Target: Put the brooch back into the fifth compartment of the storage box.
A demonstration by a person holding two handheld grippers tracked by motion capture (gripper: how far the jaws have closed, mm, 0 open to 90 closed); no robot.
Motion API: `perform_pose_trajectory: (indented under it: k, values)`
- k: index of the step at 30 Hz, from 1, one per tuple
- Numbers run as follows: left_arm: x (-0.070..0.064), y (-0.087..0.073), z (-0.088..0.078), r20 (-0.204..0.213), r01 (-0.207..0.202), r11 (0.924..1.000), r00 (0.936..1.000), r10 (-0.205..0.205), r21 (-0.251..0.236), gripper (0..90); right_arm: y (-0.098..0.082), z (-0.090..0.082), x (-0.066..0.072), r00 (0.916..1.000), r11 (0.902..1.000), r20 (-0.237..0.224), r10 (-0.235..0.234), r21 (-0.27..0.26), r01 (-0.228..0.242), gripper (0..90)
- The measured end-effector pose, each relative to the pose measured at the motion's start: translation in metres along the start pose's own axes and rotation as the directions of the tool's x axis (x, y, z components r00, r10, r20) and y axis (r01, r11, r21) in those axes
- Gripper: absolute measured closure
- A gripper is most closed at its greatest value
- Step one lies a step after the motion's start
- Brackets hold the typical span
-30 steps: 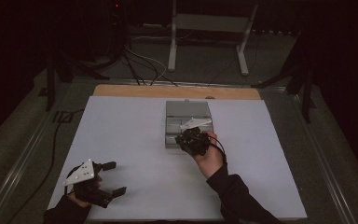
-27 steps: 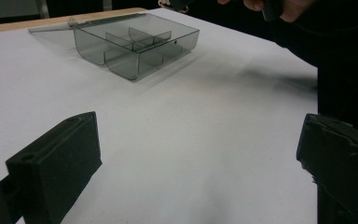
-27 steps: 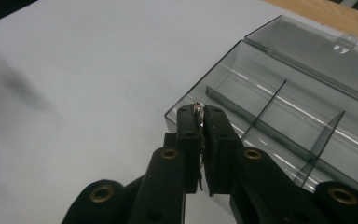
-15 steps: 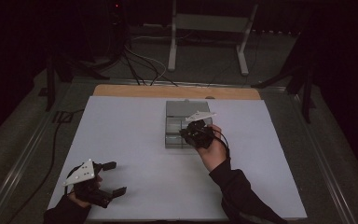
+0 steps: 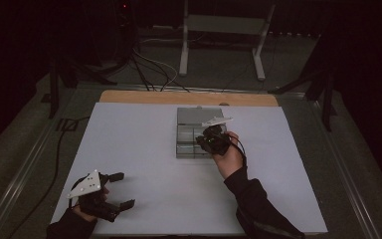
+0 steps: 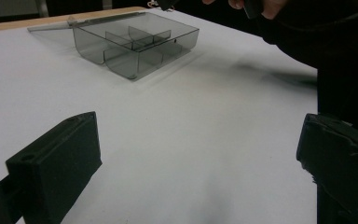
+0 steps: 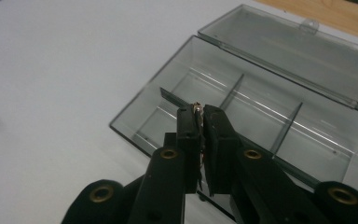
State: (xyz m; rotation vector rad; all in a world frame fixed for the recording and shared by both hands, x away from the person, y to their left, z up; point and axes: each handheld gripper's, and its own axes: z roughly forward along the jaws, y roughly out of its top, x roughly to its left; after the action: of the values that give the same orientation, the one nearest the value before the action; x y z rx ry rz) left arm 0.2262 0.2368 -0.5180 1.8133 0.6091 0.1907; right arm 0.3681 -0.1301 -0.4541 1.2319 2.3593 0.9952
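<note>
Dark room; metal stand (image 5: 222,30), floor cables (image 5: 151,67).

Table (image 5: 129,144): white surface bare left and near of the compartment box (image 5: 189,142); free passage there. Box lid (image 5: 194,115) lies open flat on the far side. Right gripper (image 5: 205,141) hangs over the box's right compartments, blocking them. Left gripper (image 5: 122,189) occupies the near-left corner.

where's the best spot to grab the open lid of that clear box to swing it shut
Probably the small tab on the lid's far edge. The lid lies flat beyond the box, hinged along its rear wall, so come from the far side and slip one jaw beneath.
</note>
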Motion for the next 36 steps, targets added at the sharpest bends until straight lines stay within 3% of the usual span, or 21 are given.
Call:
perform_pose_trajectory:
  k: [12,36]
  values:
    - [0.0,0.0,0.0,0.0,0.001,1.0,1.0,-0.001,-0.002,1.2,-0.007,0.013,-0.012,0.9992,0.9986,0.009,0.039,0.035,-0.039,86.0]
    - [0.0,0.0,0.0,-0.001,-0.003,1.0,1.0,0.003,0.003,1.2,-0.015,0.029,-0.022,0.9981,0.993,0.009,0.061,0.1,-0.062,84.7]
